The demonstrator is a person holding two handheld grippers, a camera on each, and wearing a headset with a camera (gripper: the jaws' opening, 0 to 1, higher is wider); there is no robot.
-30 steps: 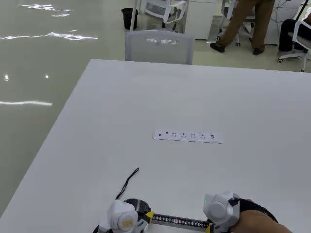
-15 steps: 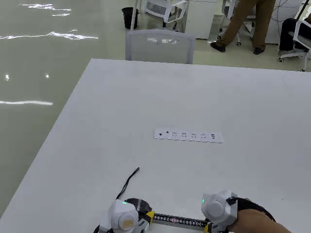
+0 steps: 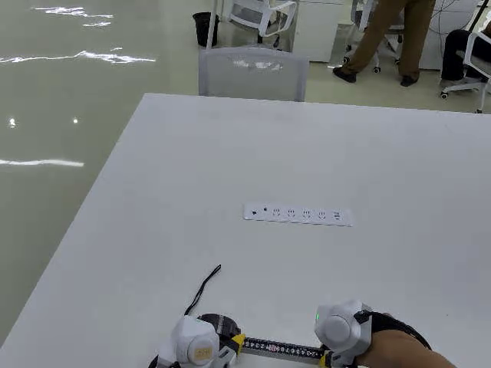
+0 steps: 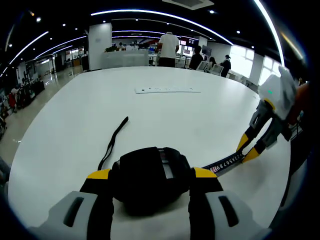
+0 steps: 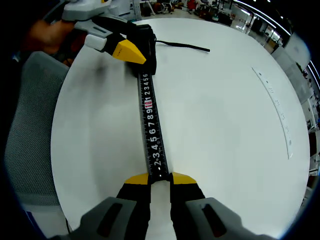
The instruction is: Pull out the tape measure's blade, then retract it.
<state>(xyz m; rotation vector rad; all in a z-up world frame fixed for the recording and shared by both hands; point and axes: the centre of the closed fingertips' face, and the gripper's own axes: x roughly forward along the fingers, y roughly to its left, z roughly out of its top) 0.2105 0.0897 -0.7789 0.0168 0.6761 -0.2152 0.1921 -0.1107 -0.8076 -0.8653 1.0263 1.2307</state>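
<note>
The black tape measure case (image 4: 150,177) sits on the white table between my left gripper's (image 4: 152,175) yellow-tipped fingers, which are shut on it. Its black wrist strap (image 4: 112,142) trails away over the table. The dark blade (image 5: 151,127) with white numbers runs from the case (image 5: 145,42) across to my right gripper (image 5: 160,178), which is shut on the blade's end. In the head view the left gripper (image 3: 222,356) and the right gripper (image 3: 326,358) stand at the table's near edge with the blade (image 3: 280,349) stretched between them.
A white power strip (image 3: 298,214) lies mid-table. A grey chair (image 3: 252,73) stands at the table's (image 3: 153,192) far edge, with people and office chairs behind. The near table edge is right under the grippers.
My right gripper has drifted slightly left toward the case, so the visible blade is a little shorter. The left gripper and case have stayed in place.
</note>
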